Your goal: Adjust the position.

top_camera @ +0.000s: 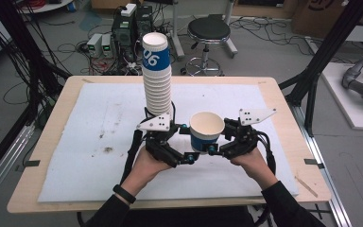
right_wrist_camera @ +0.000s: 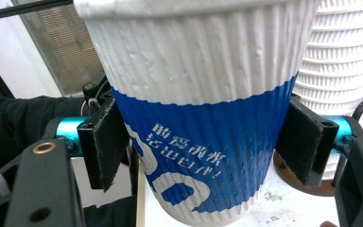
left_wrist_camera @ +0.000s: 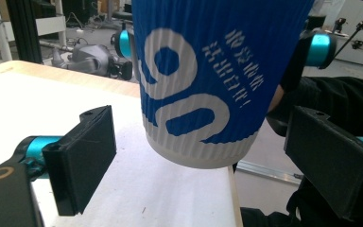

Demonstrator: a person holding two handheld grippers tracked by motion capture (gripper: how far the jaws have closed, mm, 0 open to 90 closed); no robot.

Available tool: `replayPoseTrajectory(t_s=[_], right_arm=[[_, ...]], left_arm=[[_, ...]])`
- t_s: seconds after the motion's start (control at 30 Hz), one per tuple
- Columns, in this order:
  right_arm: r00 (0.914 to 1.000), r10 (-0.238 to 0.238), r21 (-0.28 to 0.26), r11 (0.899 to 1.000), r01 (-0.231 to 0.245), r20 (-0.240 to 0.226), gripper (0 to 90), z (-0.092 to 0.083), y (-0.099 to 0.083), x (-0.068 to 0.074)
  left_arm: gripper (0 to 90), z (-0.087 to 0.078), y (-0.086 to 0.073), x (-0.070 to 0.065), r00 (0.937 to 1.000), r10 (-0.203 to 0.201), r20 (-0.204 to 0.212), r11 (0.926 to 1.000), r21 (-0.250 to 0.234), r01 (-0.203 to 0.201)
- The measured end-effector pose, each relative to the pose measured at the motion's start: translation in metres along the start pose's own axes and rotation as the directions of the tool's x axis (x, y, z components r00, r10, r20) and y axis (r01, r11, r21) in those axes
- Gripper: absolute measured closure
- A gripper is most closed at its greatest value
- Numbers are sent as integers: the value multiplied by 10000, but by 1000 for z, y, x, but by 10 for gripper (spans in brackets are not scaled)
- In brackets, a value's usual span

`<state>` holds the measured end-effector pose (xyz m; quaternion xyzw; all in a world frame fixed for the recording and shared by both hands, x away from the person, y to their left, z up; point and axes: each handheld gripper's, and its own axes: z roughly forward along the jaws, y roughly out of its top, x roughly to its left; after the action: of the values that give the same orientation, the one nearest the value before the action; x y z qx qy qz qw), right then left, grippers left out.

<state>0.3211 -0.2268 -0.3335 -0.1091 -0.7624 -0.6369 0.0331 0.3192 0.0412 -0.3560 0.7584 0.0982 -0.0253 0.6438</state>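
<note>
Table (top_camera: pixel 52 142): a light wooden top is seen from above, most of it covered by a white mat (top_camera: pixel 99 142) marked with a few dark stains toward its left half.
Cup stack (top_camera: pixel 157 78): a tall column of nested ribbed paper cups is stood upright near the middle of the mat, toward the far edge — white ribs below, a blue band with white numerals on the topmost cup.
Single cup (top_camera: pixel 206 130): one blue-and-white ribbed cup is held upright and mouth-up just right of the stack, lifted clear of the mat near the table's centre.
Right gripper (top_camera: pixel 216 147): its black pads are pressed against both sides of the single cup, as is shown in the right gripper view (right_wrist_camera: pixel 203 137); the cup is gripped by it.
Left gripper (top_camera: pixel 189 142): its jaws are spread wide on either side of the cup's lower part in the left gripper view (left_wrist_camera: pixel 194 156) — no contact is made with the cup wall.
Hands: each gripper is grasped from below by one hand, dark sleeves entering at the near edge.
</note>
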Motion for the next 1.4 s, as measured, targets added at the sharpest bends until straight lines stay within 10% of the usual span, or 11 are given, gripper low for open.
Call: replayPoseTrajectory(t_s=[0.43,0.63,1.03,1.4], right_arm=[[9998,-17,54,10000,18,-192,253,7,-1,3],[9998,-52,152,9999,55,-193,248,9,-2,4],[9948,-848,115,9964,843,558,166,9,2,12],[9986,-463,-33,9989,464,270,188,9,4,12]], left_arm=[[119,12,-4,0,9997,-152,184,9998,94,150],[289,10,-4,-1,9990,28,452,10000,7,-28],[296,11,-5,-2,9988,42,480,9999,130,-48],[296,14,-6,-2,9984,183,533,9990,397,-205]])
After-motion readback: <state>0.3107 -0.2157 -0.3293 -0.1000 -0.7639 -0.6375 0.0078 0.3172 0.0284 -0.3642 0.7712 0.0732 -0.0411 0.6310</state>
